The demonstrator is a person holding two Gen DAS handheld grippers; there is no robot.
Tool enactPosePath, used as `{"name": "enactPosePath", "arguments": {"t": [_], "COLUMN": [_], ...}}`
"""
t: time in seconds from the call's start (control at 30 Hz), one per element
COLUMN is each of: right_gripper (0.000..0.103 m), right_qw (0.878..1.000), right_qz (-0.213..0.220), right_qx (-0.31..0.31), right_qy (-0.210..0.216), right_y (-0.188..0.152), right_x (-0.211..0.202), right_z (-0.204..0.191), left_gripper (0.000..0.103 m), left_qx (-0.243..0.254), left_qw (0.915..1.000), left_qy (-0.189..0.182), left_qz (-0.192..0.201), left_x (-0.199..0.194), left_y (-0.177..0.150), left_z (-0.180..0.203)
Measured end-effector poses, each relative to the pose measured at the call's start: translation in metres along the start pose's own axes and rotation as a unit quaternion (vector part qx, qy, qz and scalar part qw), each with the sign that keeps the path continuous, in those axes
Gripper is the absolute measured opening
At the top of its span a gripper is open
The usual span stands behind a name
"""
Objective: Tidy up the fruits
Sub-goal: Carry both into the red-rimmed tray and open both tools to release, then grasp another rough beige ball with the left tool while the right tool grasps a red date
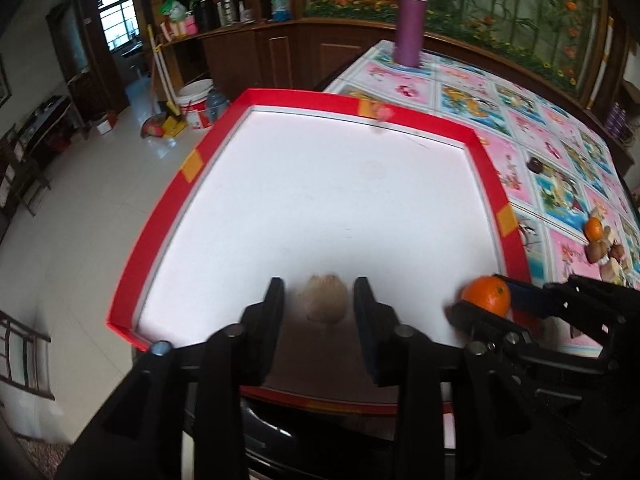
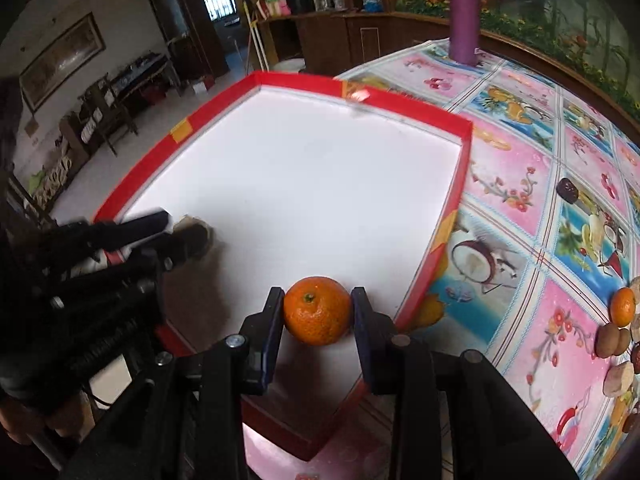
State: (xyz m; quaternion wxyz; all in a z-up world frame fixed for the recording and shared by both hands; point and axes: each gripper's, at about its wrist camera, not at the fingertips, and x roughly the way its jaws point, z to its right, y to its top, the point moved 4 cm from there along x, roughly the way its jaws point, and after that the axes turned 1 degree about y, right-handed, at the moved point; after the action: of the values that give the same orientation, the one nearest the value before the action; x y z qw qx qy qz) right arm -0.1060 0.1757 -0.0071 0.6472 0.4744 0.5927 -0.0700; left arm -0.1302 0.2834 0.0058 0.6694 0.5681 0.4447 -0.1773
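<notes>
A red-rimmed tray [image 1: 490, 184] with a white floor lies on the table; it also shows in the right wrist view [image 2: 464, 148]. My left gripper [image 1: 319, 304] is open around a pale tan round fruit [image 1: 325, 298] that rests on the tray floor near the front; gaps show on both sides. My right gripper [image 2: 318, 312] is shut on an orange tangerine [image 2: 317, 310] just above the tray's front right corner. That tangerine also shows in the left wrist view [image 1: 486, 295].
A pile of fruits with another tangerine [image 2: 622, 306] and brown ones [image 2: 608, 340] lies at the table's right edge. A dark date [image 2: 567, 190] lies alone on the flowered tablecloth [image 2: 516, 184]. A purple flask [image 2: 464, 12] stands at the far edge.
</notes>
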Motion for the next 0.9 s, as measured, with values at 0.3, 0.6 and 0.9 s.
{"name": "enactPosePath", "arguments": {"t": [0.3, 0.6, 0.9], "right_gripper": [0.034, 0.034, 0.042], "right_qw": [0.999, 0.996, 0.99], "right_qz": [-0.04, -0.052, 0.097], "right_qx": [-0.019, 0.028, 0.099], "right_qy": [0.001, 0.071, 0.018], "right_y": [-0.016, -0.028, -0.059], "right_x": [-0.003, -0.016, -0.123], "right_z": [-0.016, -0.014, 0.09], "left_gripper": [0.053, 0.057, 0.066], "left_qx": [-0.052, -0.041, 0.039], "left_qw": [0.998, 0.9964, 0.9913], "left_qy": [0.015, -0.008, -0.076], "left_qz": [0.033, 0.074, 0.1], "left_x": [-0.023, -0.056, -0.089], "left_y": [0.012, 0.022, 0.024], "left_z": [-0.04, -0.03, 0.042]}}
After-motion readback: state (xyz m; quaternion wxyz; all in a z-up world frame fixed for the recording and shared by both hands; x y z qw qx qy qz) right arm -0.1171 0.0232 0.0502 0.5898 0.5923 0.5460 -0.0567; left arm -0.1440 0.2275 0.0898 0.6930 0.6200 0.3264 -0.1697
